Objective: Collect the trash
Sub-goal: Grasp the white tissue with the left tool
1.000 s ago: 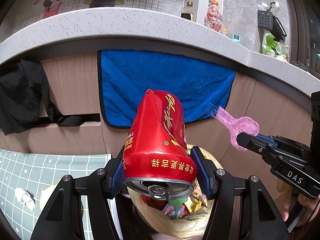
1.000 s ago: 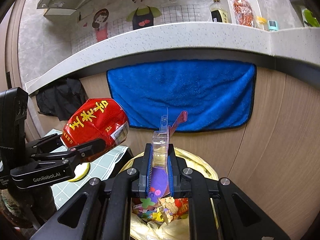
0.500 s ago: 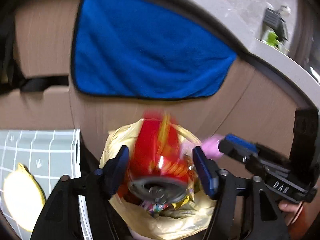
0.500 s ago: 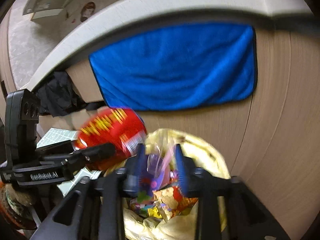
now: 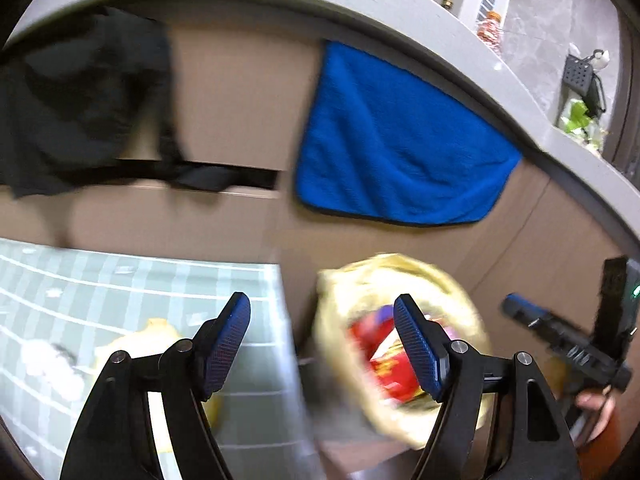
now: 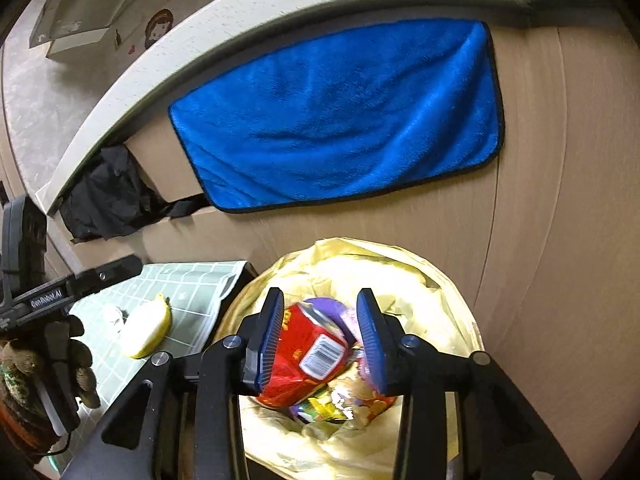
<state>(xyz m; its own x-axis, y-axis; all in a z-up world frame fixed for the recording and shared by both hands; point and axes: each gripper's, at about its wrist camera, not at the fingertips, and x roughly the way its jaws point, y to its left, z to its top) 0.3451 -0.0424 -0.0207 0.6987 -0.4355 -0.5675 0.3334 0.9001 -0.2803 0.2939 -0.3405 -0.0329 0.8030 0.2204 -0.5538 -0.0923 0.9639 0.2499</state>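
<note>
The left hand-held gripper (image 6: 120, 270) reads "GenRobot.AI".

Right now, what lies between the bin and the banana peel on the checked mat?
In the right wrist view, only bare checked mat and its edge lie between the banana peel and the bin.

A blue towel (image 6: 340, 116) hangs on the wooden cabinet front (image 6: 560, 200) — black cloth (image 6: 104, 200) beside it.
</note>
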